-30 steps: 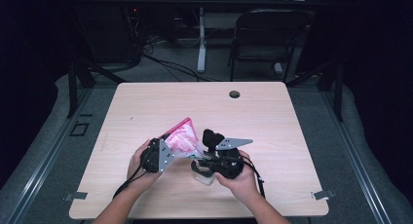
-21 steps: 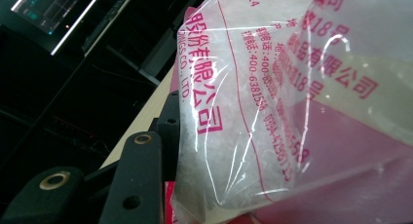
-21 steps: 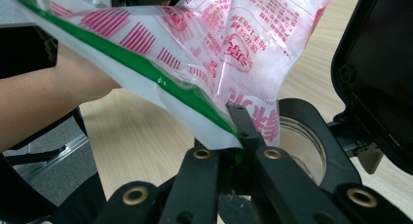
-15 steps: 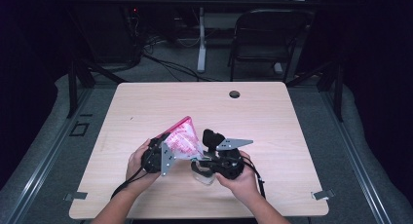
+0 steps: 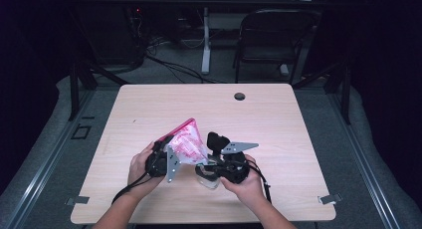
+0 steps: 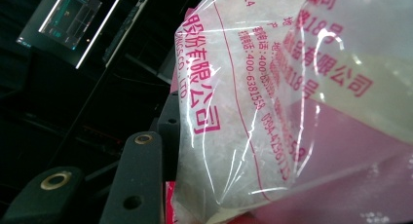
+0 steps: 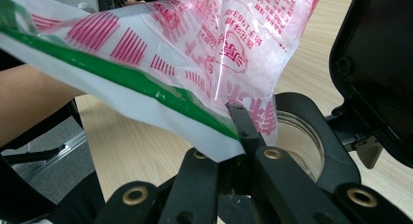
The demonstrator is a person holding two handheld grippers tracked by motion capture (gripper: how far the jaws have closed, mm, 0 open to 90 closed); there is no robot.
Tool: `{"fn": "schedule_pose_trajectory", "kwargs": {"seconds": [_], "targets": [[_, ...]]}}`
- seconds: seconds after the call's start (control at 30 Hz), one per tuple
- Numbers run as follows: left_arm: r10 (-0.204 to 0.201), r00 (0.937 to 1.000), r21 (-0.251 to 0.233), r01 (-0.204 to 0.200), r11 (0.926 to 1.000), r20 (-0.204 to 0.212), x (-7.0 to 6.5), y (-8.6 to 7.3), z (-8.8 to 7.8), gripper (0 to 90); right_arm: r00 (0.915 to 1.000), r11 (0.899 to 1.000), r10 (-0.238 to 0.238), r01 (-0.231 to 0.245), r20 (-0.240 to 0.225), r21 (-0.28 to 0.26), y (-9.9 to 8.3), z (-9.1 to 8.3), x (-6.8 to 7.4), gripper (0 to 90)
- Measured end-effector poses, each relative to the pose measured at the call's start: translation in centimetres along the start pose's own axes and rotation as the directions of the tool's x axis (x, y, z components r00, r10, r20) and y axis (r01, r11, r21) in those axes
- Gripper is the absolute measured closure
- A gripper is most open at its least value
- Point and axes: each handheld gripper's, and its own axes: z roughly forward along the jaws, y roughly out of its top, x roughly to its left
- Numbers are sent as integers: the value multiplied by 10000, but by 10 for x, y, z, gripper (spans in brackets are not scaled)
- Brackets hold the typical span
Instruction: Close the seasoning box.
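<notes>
A clear plastic bag (image 5: 186,142) with red print and white grains inside hangs tilted between both hands. My left gripper (image 5: 165,162) is shut on its left side; in the left gripper view the bag (image 6: 272,102) covers all but one black finger (image 6: 141,175). My right gripper (image 7: 241,136) is shut on the bag's lower edge by a green strip (image 7: 122,75). Under that edge stands a clear jar (image 5: 206,178), its black-rimmed mouth (image 7: 297,136) open and its black lid (image 7: 380,63) flipped up. In the high view the right gripper (image 5: 214,165) sits just over the jar.
The light wooden table (image 5: 278,124) has a round cable hole (image 5: 240,96) near its far edge. A black chair (image 5: 271,40) and cables stand on the floor beyond. The person's forearm (image 7: 34,102) lies close on the left in the right gripper view.
</notes>
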Motion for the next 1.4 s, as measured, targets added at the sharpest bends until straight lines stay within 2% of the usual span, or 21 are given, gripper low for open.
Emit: {"fn": "schedule_pose_trajectory", "kwargs": {"seconds": [0.13, 0.7, 0.87, 0.97, 1.4], "targets": [[291, 9993, 64, -290, 9996, -229, -1, 3, -1, 614, 9999, 9999, 136, -136, 26, -1, -1, 1, -2, 900], [466, 9975, 51, -464, 9989, -528, -3, 6, -3, 618, 9995, 9994, 316, -318, 90, 120, -3, 4, -7, 900], [637, 9963, 89, -633, 9980, -581, -3, 7, -4, 618, 9992, 9992, 388, -389, 106, 32, -4, 4, -6, 900], [601, 9963, 73, -598, 9982, -616, -3, 8, -5, 619, 9991, 9991, 414, -414, 100, 18, -5, 4, -6, 900], [872, 9933, 129, -864, 9962, -757, -2, 12, -8, 622, 9992, 9994, 356, -357, 185, 46, -6, 4, -6, 900]]}}
